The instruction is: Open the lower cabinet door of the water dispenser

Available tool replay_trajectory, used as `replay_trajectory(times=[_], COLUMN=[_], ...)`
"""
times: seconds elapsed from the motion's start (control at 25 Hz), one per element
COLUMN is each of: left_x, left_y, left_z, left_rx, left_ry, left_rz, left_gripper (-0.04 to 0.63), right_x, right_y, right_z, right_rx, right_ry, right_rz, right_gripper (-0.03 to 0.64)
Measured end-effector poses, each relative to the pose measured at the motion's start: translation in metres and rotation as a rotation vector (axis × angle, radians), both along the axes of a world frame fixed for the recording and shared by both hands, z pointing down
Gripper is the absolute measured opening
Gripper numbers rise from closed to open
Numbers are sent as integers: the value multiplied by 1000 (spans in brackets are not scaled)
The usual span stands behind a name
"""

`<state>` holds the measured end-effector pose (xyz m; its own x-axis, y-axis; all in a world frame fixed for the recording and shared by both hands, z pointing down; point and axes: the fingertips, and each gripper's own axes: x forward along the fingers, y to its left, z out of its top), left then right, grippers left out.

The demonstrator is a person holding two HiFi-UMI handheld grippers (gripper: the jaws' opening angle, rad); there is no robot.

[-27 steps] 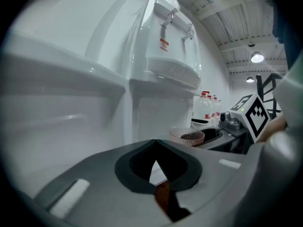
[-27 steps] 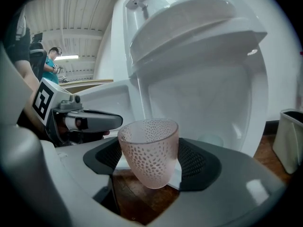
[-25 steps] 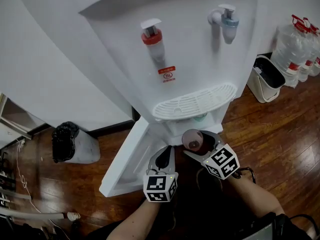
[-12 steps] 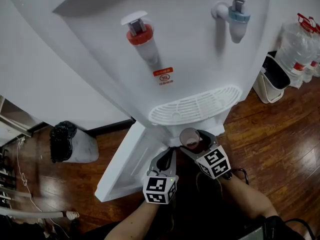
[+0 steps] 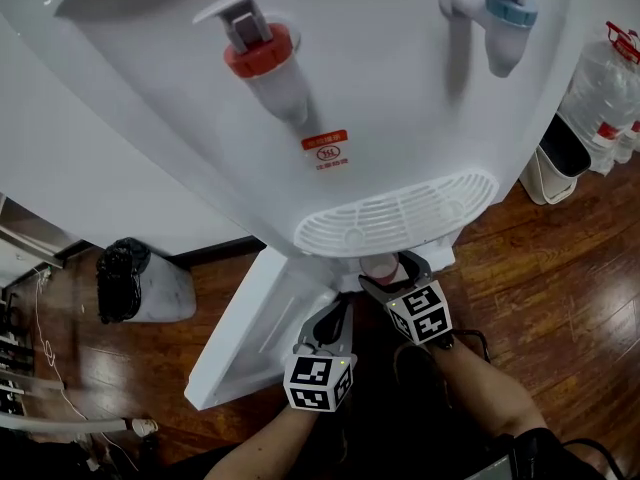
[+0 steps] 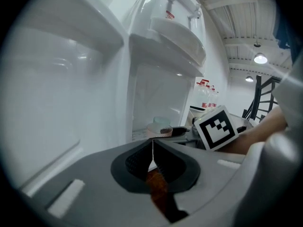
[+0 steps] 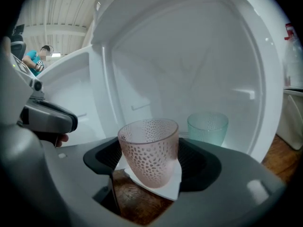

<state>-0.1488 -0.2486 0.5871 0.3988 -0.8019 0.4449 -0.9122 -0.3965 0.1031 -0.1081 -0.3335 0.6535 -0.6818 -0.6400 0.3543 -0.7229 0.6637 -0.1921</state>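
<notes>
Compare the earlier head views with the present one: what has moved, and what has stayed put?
The right gripper, shut on the pink cup, carried it forward under the drip tray toward the open cabinet. The left gripper, shut and empty, and the open door stayed put.

A white water dispenser [image 5: 400, 118] bears a red tap [image 5: 258, 50] and a blue tap [image 5: 510, 8]. Inside the dispenser stands a pale green cup [image 7: 207, 128], finely dotted. Before the dispenser, a frosted pink cup [image 7: 149, 150] shows spotted dimples. Beneath the dispenser lies a reddish-brown wood floor [image 5: 560, 268].
</notes>
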Motion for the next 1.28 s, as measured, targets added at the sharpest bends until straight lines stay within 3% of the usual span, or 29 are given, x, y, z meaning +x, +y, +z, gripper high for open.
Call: replay_trajectory(times=[0.28,0.6,1.28], left_x=[-1,4,8], left_y=[1,4,11], left_z=[0,4,14], left_rx=[-10,-27,-49], left_ry=[-12,-3,-11], left_rz=[31,82,168], left_gripper=[-16,-16,-17], right_x=[-10,-18,-30], right_y=[-22,-41,-65], right_z=[12,14,23], right_rx=[23,43,51], right_ry=[8,-48,-35], right_rz=[48,122,170], right_gripper=[370,370,367])
